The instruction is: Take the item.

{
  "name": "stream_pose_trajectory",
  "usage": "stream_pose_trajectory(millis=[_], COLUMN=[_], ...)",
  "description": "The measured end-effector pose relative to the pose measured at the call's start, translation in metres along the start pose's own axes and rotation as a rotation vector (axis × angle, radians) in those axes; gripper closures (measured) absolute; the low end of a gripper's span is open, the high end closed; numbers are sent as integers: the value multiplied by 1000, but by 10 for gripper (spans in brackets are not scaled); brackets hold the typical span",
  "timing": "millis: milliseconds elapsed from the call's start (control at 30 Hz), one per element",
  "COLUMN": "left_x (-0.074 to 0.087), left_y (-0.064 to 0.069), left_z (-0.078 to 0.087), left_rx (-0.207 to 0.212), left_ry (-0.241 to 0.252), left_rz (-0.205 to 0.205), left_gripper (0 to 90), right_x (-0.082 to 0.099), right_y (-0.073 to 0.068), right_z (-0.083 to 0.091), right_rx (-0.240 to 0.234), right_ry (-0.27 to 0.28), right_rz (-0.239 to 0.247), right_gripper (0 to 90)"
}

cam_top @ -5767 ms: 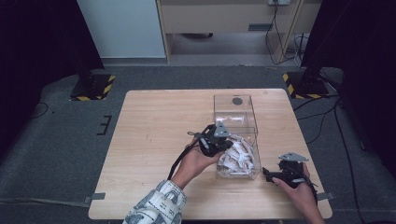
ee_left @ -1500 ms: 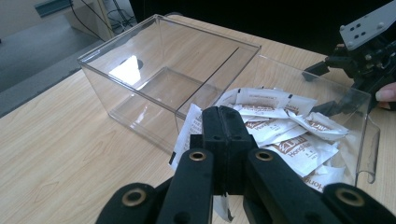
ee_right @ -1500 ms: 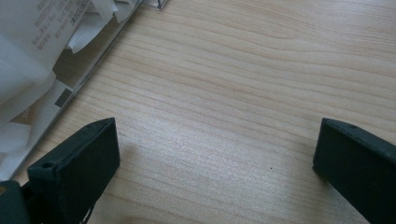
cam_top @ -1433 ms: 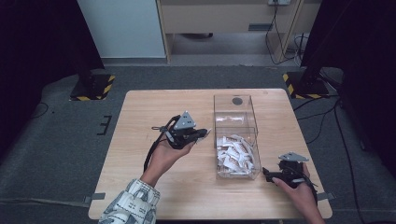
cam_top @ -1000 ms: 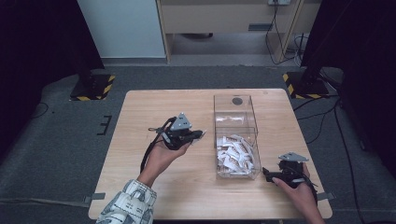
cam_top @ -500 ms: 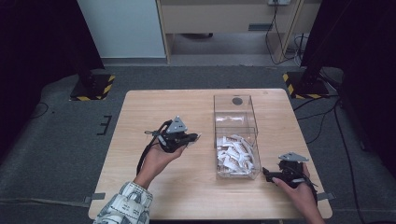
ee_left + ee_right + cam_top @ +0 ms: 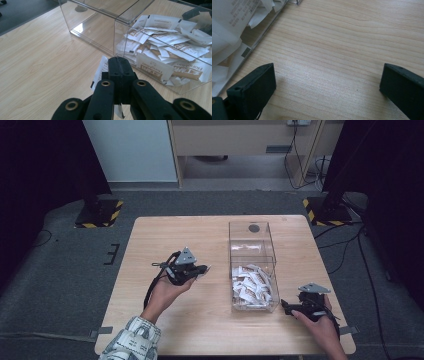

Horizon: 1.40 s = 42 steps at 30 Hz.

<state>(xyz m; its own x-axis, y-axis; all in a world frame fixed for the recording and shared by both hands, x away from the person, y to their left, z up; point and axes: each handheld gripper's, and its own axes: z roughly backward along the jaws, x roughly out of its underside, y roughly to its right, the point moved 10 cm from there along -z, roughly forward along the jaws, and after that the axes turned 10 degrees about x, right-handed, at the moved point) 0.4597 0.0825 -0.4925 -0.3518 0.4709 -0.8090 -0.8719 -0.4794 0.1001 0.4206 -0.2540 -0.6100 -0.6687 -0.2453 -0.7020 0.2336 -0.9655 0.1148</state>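
1. High view: the left gripper (image 7: 200, 269) hangs over the bare table (image 7: 150, 245), left of the clear box (image 7: 252, 265), with a white sachet (image 7: 205, 268) clamped at its tip. The box's near compartment holds a heap of sachets (image 7: 252, 285); its far compartment looks empty. The right gripper (image 7: 286, 306) rests on the table at the box's near right corner.

2. Left gripper view: the jaws are clenched on the sachet (image 7: 102, 68), which pokes out to their left above the wood. The box (image 7: 100, 22) stands just ahead.

3. Right gripper view: the jaws stand wide apart with nothing between them, only wood; the box wall (image 7: 262, 35) sits at upper left.

4. Judgement: the step in hand seems to be carrying one sachet out of the box to the open table. Next, the left gripper should lower until the sachet meets the wood, then release and lift clear without dragging it.
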Motion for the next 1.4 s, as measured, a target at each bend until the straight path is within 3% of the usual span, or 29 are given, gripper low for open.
stream_pose_trajectory(millis=[467,1000,1400], left_x=[22,59,68], left_y=[-16,-42,-60], left_z=[1,7,5], left_rx=[-30,-82,-112], left_ry=[-26,-68,-73], left_rz=[33,84,121], left_gripper=[899,899,899], right_x=[0,0,0], right_y=[0,0,0], right_z=[0,0,0], right_rx=[-1,0,0], right_ry=[0,0,0], right_rz=[0,0,0], right_gripper=[8,8,8])
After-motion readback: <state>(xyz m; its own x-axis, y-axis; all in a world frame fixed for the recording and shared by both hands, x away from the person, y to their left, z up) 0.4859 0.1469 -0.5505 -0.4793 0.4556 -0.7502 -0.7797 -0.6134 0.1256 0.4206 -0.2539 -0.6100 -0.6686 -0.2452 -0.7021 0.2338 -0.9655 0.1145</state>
